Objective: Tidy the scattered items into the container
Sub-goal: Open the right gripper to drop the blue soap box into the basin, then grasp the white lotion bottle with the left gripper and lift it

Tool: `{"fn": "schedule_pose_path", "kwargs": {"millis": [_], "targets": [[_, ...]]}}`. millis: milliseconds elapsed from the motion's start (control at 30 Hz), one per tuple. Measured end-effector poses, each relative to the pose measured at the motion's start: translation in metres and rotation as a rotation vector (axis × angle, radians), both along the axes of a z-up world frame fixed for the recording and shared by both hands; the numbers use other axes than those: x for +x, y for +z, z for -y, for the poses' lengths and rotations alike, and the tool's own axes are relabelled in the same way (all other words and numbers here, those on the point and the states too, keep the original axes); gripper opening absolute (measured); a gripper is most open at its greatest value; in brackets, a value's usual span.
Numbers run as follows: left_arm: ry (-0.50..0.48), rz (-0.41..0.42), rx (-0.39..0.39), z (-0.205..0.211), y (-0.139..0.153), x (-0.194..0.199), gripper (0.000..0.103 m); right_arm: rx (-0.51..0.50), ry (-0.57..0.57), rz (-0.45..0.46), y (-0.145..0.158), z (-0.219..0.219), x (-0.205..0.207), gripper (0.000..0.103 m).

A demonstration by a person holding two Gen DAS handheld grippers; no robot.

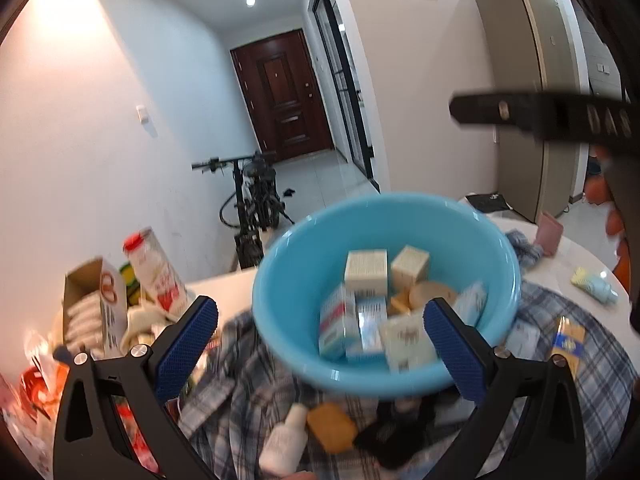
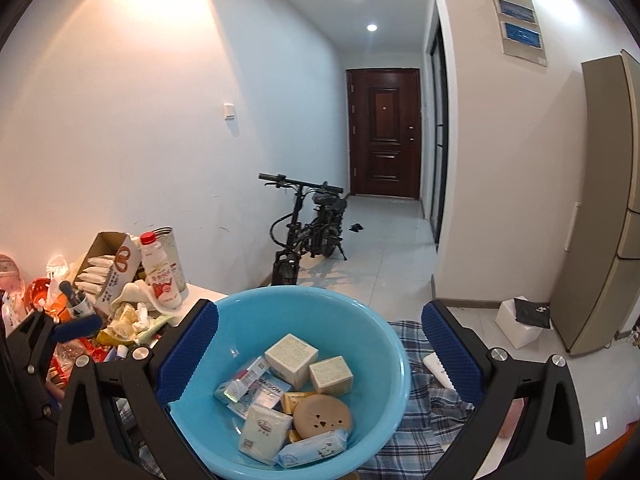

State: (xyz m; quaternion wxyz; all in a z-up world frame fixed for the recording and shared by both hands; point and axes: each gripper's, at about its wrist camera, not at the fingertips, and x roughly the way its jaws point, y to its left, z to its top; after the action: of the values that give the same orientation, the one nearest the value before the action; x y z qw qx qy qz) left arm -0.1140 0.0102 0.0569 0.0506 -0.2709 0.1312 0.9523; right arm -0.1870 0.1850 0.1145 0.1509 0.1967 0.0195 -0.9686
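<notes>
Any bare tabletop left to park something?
Bare white table right of the blue basin, between pink cup and small tube. Left side is crowded: milk bottle, snack box, wrappers. Plaid cloth holds loose items.

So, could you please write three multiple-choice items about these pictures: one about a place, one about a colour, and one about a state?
1. Where does the orange biscuit-like pack lie?
A. on the checked cloth, outside the basin
B. inside the basin
C. on the floor

2. What colour is the basin?
A. red
B. light blue
C. white

3. How do the right tongs stand?
A. shut on a box
B. shut on nothing
C. open, holding nothing

Answers:
1 A: in the left wrist view it lies on the checked cloth in front of the basin.
2 B: its wall and rim are light blue in both views.
3 C: the blue pads are wide apart with nothing between them.
</notes>
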Motion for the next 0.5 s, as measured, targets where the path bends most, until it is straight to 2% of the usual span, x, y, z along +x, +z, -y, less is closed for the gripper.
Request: {"fn": "schedule_pose_path", "kwargs": {"millis": [267, 400, 500], "targets": [[0.017, 0.175, -0.037, 0.044, -0.077, 0.010, 0.103, 0.015, 0.014, -0.008, 0.002, 0.007, 0.005, 0.103], [0.030, 0.258, 0.070, 0.074, -0.107, 0.007, 0.102, 0.017, 0.009, -0.006, 0.002, 0.008, 0.005, 0.103], [0.030, 0.292, 0.142, 0.085, -0.120, -0.001, 0.102, 0.023, 0.005, -0.004, 0.002, 0.008, 0.005, 0.103]]}}
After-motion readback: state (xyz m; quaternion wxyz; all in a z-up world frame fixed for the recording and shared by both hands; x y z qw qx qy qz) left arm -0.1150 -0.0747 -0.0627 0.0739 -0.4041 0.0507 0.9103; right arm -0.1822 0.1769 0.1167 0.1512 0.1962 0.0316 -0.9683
